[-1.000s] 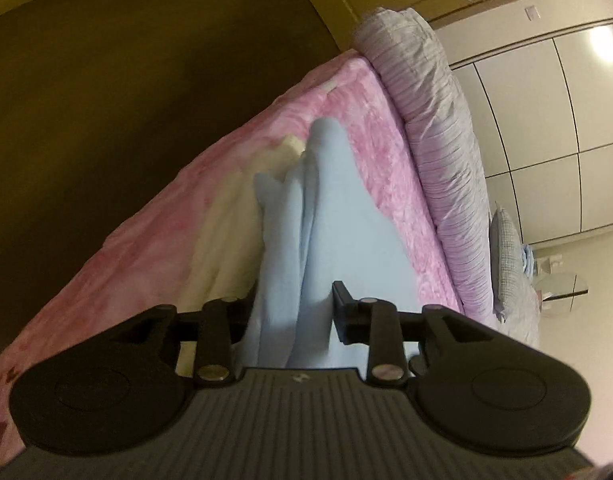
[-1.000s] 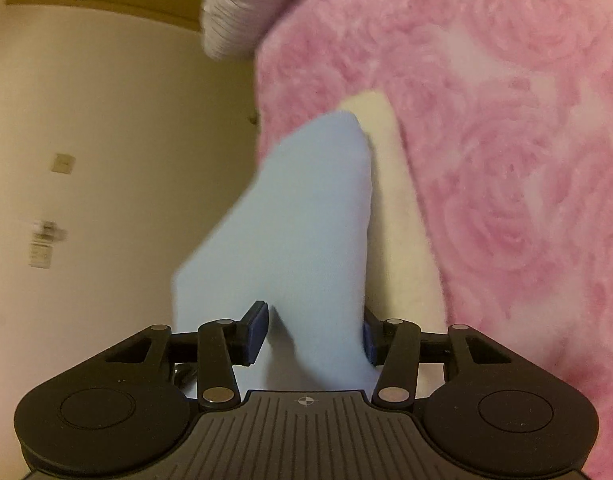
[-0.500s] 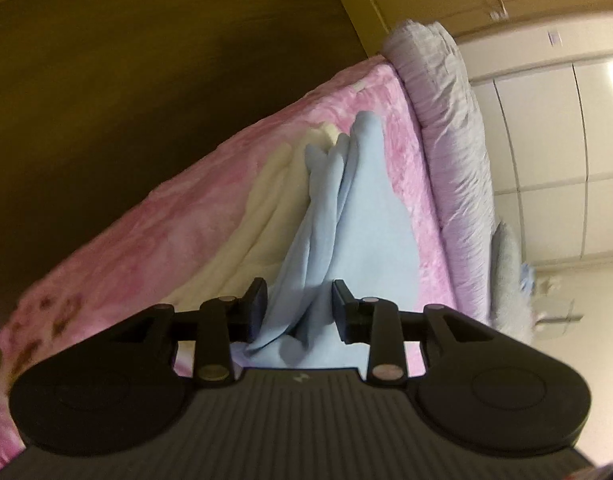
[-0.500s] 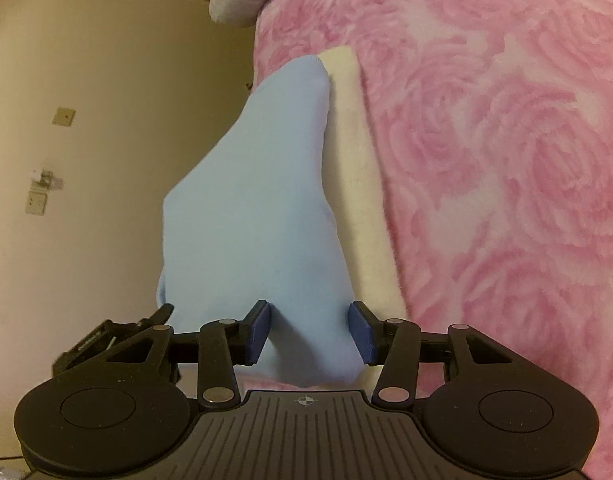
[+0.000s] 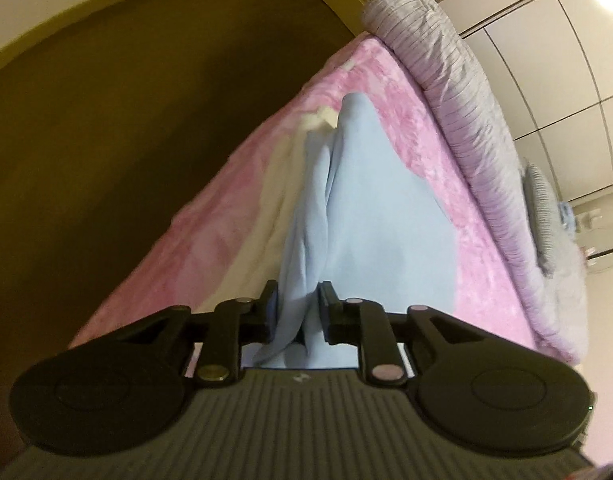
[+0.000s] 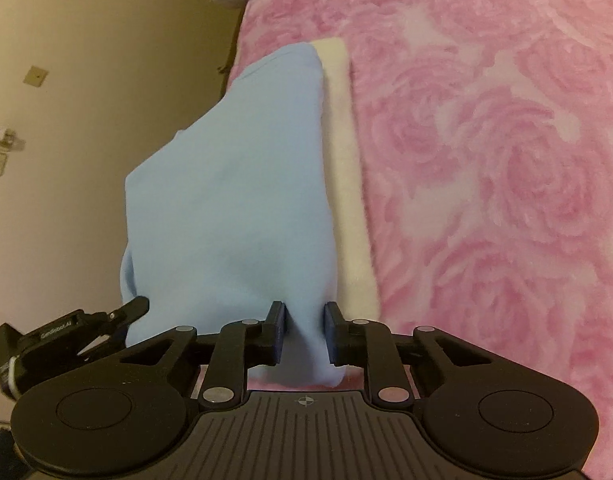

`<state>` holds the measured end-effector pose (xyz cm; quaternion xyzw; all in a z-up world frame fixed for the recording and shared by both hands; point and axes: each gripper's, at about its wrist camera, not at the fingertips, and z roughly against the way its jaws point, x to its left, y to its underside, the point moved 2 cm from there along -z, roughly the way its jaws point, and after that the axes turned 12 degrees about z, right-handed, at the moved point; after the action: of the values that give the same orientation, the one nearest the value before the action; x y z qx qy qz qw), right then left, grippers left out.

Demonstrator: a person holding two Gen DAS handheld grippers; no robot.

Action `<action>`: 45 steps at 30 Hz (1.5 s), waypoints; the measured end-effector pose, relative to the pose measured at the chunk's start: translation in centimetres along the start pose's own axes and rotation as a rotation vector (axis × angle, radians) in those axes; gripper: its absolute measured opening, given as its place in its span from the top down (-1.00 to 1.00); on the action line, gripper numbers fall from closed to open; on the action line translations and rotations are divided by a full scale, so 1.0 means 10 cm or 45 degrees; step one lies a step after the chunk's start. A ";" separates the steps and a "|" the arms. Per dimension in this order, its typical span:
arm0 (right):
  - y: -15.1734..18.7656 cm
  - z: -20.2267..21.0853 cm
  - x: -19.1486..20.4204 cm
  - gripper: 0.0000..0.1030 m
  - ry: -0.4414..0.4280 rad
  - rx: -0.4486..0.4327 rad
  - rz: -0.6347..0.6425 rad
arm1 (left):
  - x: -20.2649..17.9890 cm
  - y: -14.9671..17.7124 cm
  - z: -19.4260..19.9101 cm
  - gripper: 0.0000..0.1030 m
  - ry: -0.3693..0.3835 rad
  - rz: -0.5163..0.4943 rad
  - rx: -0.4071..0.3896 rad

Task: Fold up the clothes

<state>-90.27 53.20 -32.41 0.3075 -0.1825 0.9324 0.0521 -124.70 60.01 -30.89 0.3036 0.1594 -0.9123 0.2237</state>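
A light blue garment (image 5: pixel 362 200) lies stretched over a pink floral blanket (image 5: pixel 210 248) on a bed. My left gripper (image 5: pixel 296 308) is shut on a bunched edge of it. In the right wrist view the same blue garment (image 6: pixel 242 184) hangs in a smooth sheet from my right gripper (image 6: pixel 304 328), which is shut on its near edge. A cream cloth (image 6: pixel 346 152) lies under the garment, along its side; it also shows in the left wrist view (image 5: pixel 274 200). The left gripper's body (image 6: pixel 66 336) shows at the lower left of the right wrist view.
A rolled lilac striped duvet (image 5: pixel 458 92) runs along the far side of the bed. White wardrobe doors (image 5: pixel 566 72) stand behind it. A dark wall (image 5: pixel 126 120) is at the left, and a beige wall (image 6: pixel 86 100) is beside the bed.
Both grippers have closed tighter on the blue garment. The garment is pulled straighter and flatter between them than a second ago.
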 end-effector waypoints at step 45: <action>-1.25 -0.43 0.16 0.41 0.333 -0.056 0.453 | -0.85 -0.73 -0.69 0.94 -0.198 -0.632 0.005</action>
<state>-91.35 66.34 -30.78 0.1456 -0.2459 0.9547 -0.0833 -118.94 71.77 -29.74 0.1845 0.2094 -0.9602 0.0041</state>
